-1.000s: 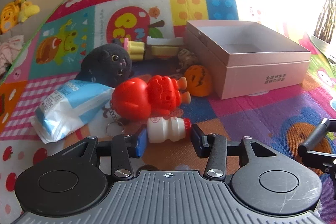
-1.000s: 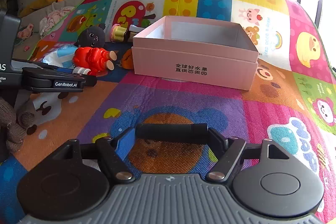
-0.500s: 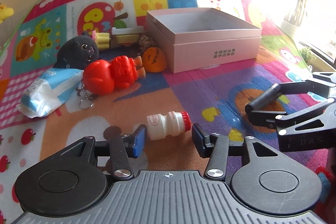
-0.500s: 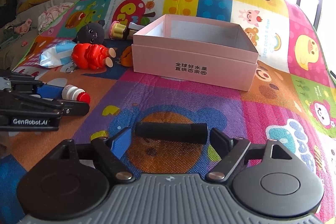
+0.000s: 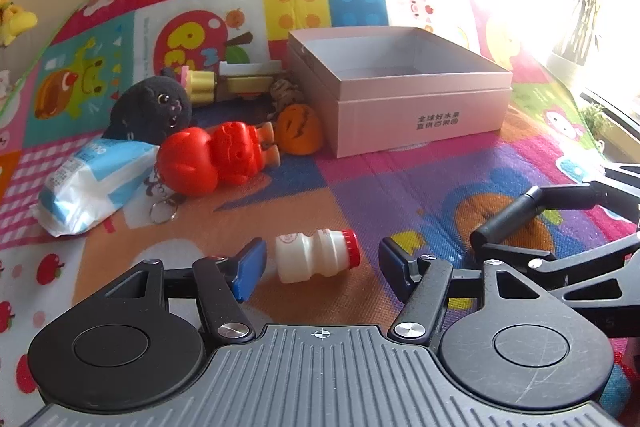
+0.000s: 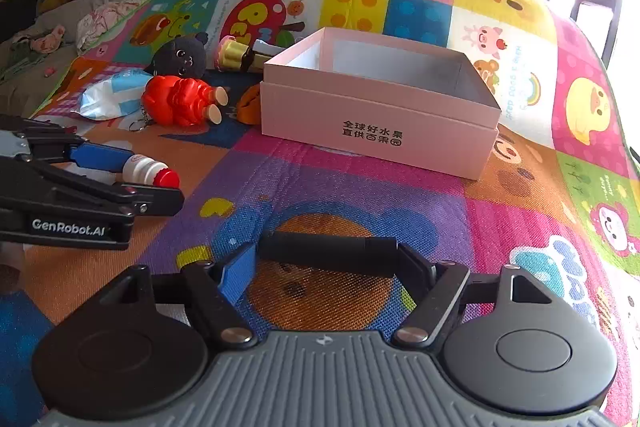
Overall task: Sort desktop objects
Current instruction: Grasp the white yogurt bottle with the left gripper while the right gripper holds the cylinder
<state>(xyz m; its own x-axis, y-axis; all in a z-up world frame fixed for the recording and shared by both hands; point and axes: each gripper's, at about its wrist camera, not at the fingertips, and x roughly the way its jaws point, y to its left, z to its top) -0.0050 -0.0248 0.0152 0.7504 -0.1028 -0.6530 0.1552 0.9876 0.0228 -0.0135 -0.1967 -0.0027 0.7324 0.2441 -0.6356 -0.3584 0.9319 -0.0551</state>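
Note:
A small white bottle with a red cap (image 5: 317, 255) lies on its side on the play mat between the fingers of my left gripper (image 5: 320, 261), which is open with gaps on both sides. It also shows in the right wrist view (image 6: 150, 173). My right gripper (image 6: 326, 253) is shut on a black cylinder (image 6: 326, 249), held crosswise above the mat; the cylinder also shows in the left wrist view (image 5: 516, 213). An open, empty pink box (image 5: 416, 107) stands further back.
Left of the box (image 6: 376, 127) lie a red toy figure with keyring (image 5: 212, 155), a black plush cat (image 5: 158, 107), a blue-white packet (image 5: 92, 187), an orange toy (image 5: 300, 131) and yellow items (image 5: 224, 87). Bright window glare at right.
The left gripper has opened wider and the bottle now lies loose on the mat between its fingers, away from the toy pile. The right gripper still holds the cylinder.

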